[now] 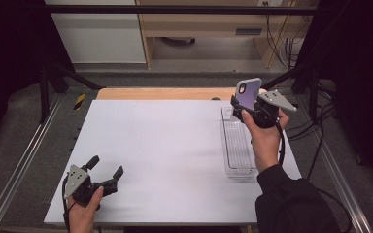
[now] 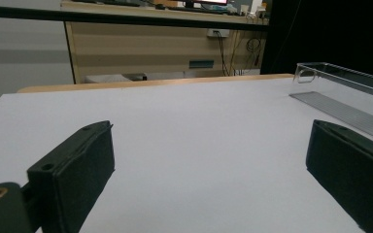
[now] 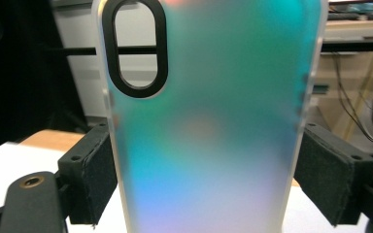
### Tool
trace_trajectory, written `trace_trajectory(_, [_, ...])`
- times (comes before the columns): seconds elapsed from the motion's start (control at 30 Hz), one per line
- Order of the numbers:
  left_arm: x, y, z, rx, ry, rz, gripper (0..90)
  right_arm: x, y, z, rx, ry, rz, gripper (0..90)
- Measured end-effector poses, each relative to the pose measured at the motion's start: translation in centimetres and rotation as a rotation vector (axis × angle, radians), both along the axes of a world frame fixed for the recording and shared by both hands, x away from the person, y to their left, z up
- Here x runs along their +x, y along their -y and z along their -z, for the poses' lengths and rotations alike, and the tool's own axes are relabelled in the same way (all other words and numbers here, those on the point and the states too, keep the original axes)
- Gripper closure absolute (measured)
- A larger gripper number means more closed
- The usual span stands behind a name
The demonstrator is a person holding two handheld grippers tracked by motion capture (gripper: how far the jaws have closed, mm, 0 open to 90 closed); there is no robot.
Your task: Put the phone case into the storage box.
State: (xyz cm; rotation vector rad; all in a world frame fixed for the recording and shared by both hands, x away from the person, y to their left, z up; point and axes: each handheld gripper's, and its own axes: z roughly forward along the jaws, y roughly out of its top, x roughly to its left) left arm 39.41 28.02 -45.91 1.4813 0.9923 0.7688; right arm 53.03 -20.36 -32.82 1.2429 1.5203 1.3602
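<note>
In the right gripper view the phone case (image 3: 209,121) runs off the top and bottom edges, and its frosted back blurs everything behind it. In the left gripper view the clear tray (image 2: 340,80) at the bench's right edge is cut off by the picture's right side.

High view overhead facing forward-down, gripper views low and close — all share the white table (image 1: 165,145).

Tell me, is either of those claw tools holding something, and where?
The right gripper clamps a phone case by its two long side edges, lower down, camera cutout up. The left gripper stands open, holding nothing.
</note>
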Motion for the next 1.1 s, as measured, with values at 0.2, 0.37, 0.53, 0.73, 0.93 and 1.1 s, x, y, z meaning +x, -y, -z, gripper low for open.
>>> trace_trajectory(0.2, [0.0,-0.2,0.1,-0.005,0.000,-0.004,3.2,2.0,0.7,0.9,0.009,-0.008,0.088,17.4])
trace_trajectory(0.37, [0.1,-0.5,0.1,-0.014,-0.002,-0.012,3.2,3.8,0.7,2.0,0.049,-0.017,0.154,17.4])
trace_trajectory(0.53, [0.2,-0.6,0.1,-0.016,-0.002,-0.011,3.2,5.4,0.7,2.7,0.043,-0.026,0.184,17.4])
trace_trajectory(0.73, [0.4,-1.2,0.1,-0.028,-0.001,-0.029,3.1,6.6,0.3,3.4,0.027,-0.034,0.196,17.3])
trace_trajectory(0.93, [0.4,-1.1,0.1,-0.024,0.000,-0.025,3.2,7.2,0.2,4.2,0.018,-0.046,0.212,17.3])
trace_trajectory(1.1, [0.4,-1.0,0.1,-0.020,-0.001,-0.019,3.1,7.4,-0.2,4.6,0.002,-0.056,0.213,17.3])
